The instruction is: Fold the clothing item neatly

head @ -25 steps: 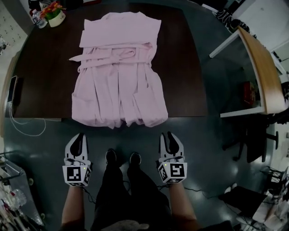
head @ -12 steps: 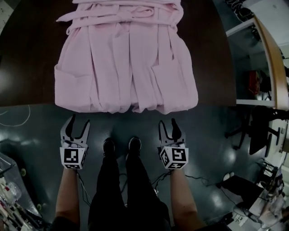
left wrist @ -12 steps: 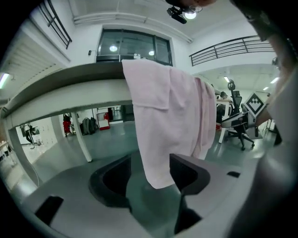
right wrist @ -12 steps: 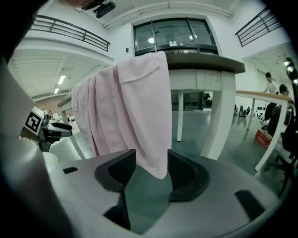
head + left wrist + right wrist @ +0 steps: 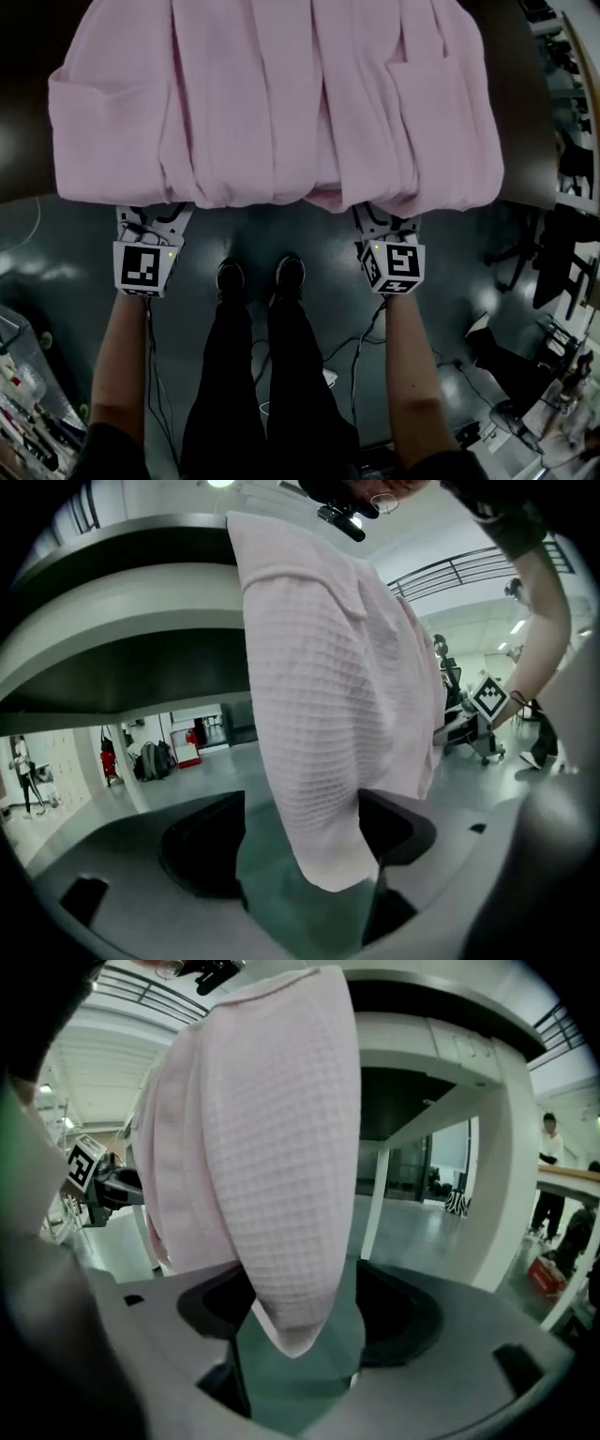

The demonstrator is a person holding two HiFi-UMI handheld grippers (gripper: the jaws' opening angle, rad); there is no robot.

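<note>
Robe (image 5: 281, 103): we are finding the pink waffle-weave garment lying spread on the table. Its near hem is drooping over the table's front edge, directly above both grippers.
Left gripper (image 5: 150, 225): we are seeing it reaching up under the hem toward the robe's left side, its fingertips covered by the cloth in the head view. Its jaws have just been opening and are standing wide apart, with a hanging fold of hem between them. The fold is sitting close against the jaw at its own view's right and well clear of the other. Nothing is being pinched.
Right gripper (image 5: 386, 232): we are seeing it tucked under the hem toward the robe's right side. Its jaws have also just been opening and are standing apart. A fold of hem is dangling between them without being clamped.
Floor (image 5: 309, 234): we are noting glossy dark flooring showing below the hem, between the two grippers.
Pockets: we are noting one patch pocket (image 5: 105, 117) at the left and another (image 5: 441, 103) at the right, both lying flat on the front panels.
Table (image 5: 23, 56): we are seeing its dark top showing on either side of the robe. The right gripper view is also showing a pale leg (image 5: 380, 1204) from below.
Background: we are seeing a person (image 5: 548, 1171) standing far across the room, too small for detail.
</note>
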